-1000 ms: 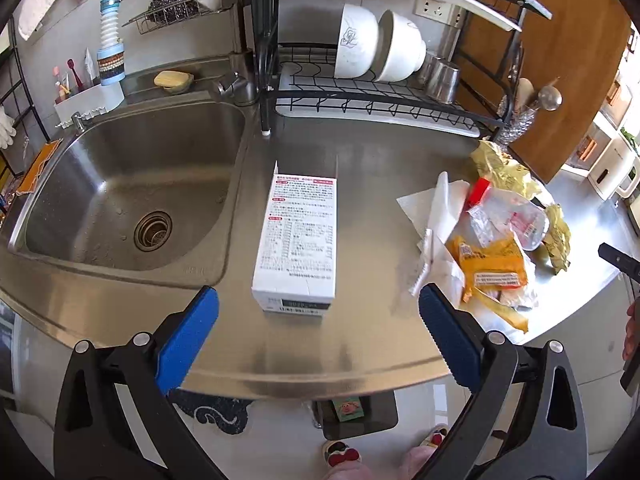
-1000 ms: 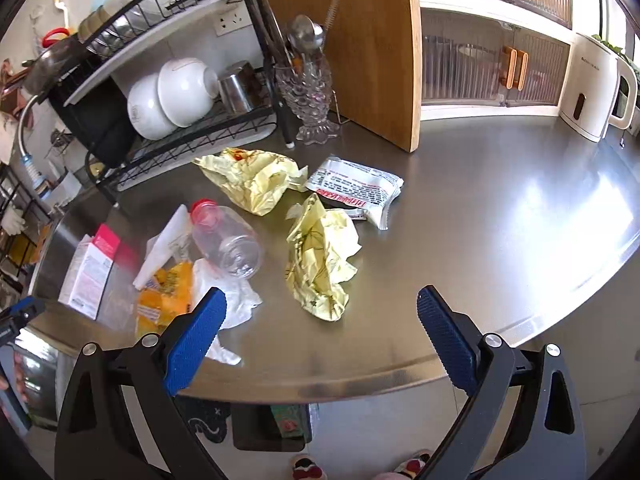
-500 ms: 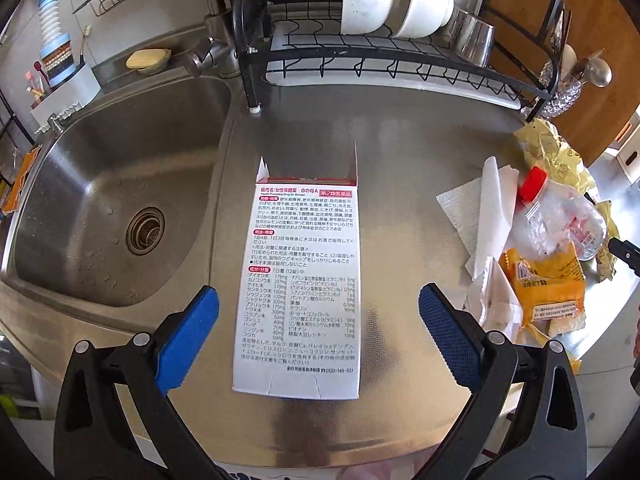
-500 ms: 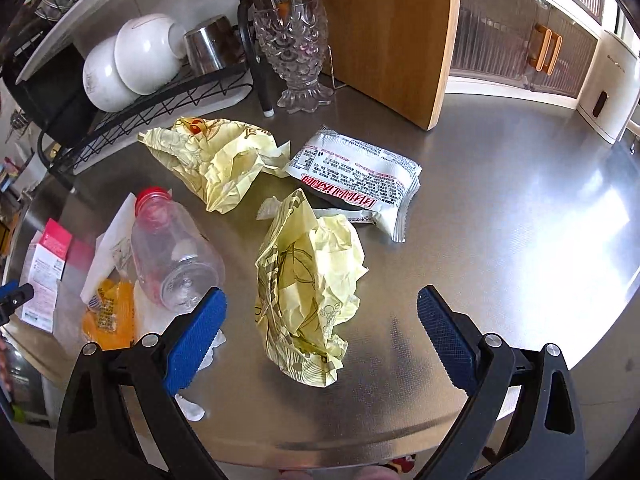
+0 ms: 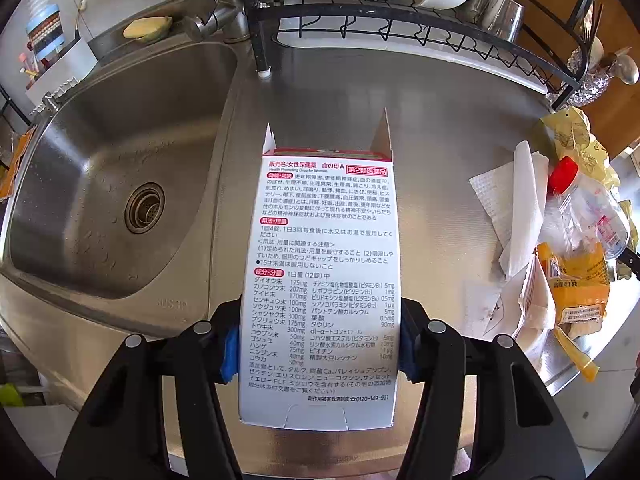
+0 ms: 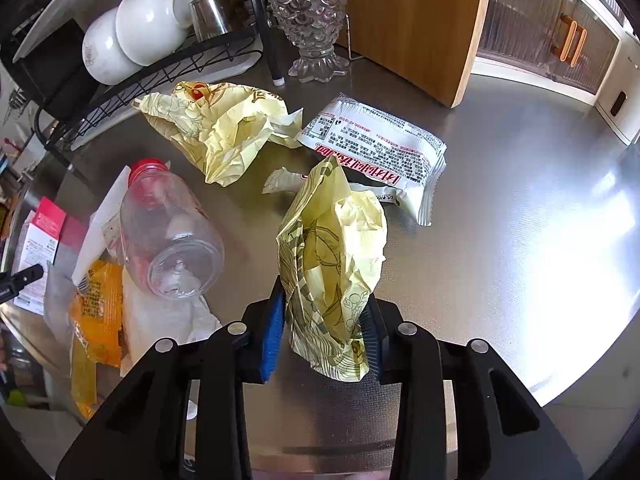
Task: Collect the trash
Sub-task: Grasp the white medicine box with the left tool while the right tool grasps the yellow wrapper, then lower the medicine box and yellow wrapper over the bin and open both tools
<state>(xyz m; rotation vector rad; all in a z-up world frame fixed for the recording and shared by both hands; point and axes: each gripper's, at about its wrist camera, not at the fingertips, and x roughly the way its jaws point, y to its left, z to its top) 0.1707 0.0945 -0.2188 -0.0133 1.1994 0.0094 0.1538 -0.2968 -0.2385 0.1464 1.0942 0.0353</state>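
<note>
A white medicine box [image 5: 320, 264] with red labels lies flat on the steel counter beside the sink. My left gripper [image 5: 318, 354] is closing on its near end, and both blue pads [image 5: 229, 354] touch its long sides. In the right wrist view a crumpled yellow wrapper [image 6: 332, 264] lies on the counter. My right gripper [image 6: 322, 340] is closing on it, its pads [image 6: 273, 332] pressing the paper from both sides. A clear bottle with a red cap [image 6: 168, 236], a second yellow wrapper [image 6: 216, 128], a white noodle packet [image 6: 380, 148] and an orange packet [image 6: 96, 308] lie nearby.
The sink [image 5: 100, 184] drops away left of the box. A black dish rack [image 5: 400, 36] with white bowls stands behind it. A paper towel [image 5: 520, 208] lies right of the box. A glass vase [image 6: 312, 20] and a wooden board [image 6: 412, 20] stand at the back.
Both grippers have come down toward the counter and narrowed from wide open. The left now closes around the box's near end, the right around the yellow wrapper.
</note>
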